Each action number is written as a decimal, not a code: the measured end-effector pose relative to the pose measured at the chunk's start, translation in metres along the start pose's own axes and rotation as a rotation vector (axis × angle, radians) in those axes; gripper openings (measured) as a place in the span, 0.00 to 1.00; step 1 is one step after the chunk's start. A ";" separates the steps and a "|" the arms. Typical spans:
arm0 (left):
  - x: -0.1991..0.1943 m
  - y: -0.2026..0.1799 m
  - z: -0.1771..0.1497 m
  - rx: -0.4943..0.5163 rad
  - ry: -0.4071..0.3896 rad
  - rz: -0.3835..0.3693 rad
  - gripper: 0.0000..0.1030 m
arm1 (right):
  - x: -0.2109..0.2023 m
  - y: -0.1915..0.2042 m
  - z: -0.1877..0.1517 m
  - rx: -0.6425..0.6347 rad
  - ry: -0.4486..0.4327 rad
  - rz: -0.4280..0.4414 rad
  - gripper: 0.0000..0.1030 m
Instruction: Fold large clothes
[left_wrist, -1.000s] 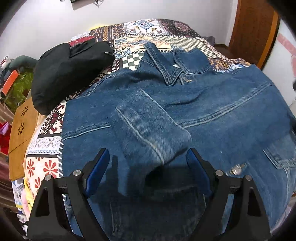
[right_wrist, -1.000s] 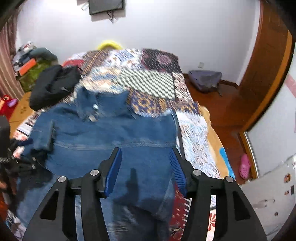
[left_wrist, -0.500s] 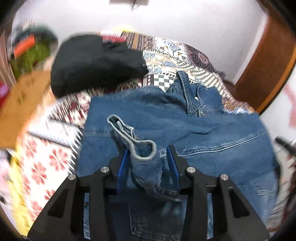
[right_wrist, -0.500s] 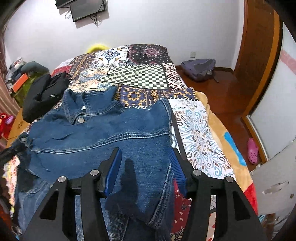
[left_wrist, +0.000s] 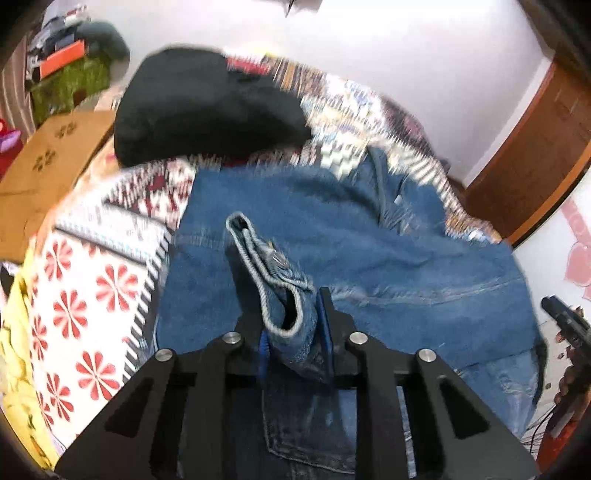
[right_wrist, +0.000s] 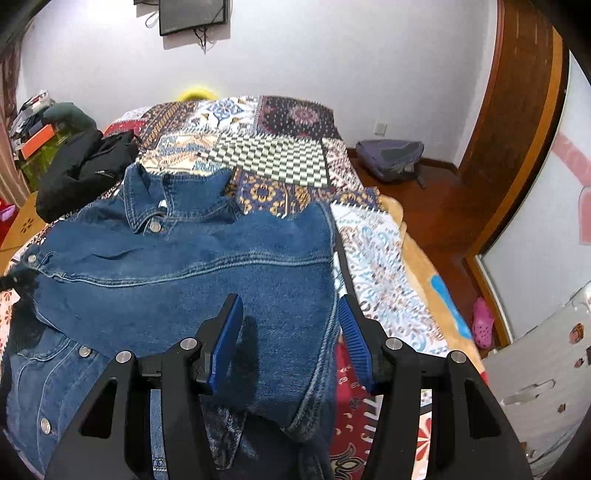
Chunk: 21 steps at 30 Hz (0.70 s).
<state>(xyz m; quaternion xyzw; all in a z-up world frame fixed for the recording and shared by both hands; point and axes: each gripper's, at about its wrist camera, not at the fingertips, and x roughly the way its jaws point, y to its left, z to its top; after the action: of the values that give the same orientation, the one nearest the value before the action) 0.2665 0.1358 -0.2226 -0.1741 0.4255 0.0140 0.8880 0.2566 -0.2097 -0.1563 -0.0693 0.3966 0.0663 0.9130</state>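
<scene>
One denim cuff between left claw

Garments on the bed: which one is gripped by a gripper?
The blue denim jacket: the left gripper is closing on its cuff. The black garment lies untouched behind it.

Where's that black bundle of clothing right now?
In the right wrist view the black bundle lies at the far left of the bed, just beyond the denim jacket, near its collar.

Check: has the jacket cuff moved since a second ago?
Yes. The cuff, flat on the jacket before, now stands raised, pinched in the closing left tongs.
</scene>
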 end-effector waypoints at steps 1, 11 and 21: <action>-0.006 0.001 0.005 -0.008 -0.023 -0.020 0.16 | -0.003 -0.001 0.001 0.002 -0.019 -0.021 0.49; -0.023 0.028 0.029 -0.040 -0.072 -0.002 0.12 | -0.009 -0.001 0.009 0.004 -0.047 -0.072 0.51; 0.012 0.047 -0.009 -0.004 0.075 0.127 0.18 | 0.016 0.006 -0.007 0.000 0.111 0.045 0.51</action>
<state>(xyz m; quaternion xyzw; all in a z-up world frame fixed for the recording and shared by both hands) 0.2596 0.1754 -0.2507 -0.1487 0.4685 0.0646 0.8685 0.2617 -0.2040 -0.1735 -0.0639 0.4481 0.0830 0.8878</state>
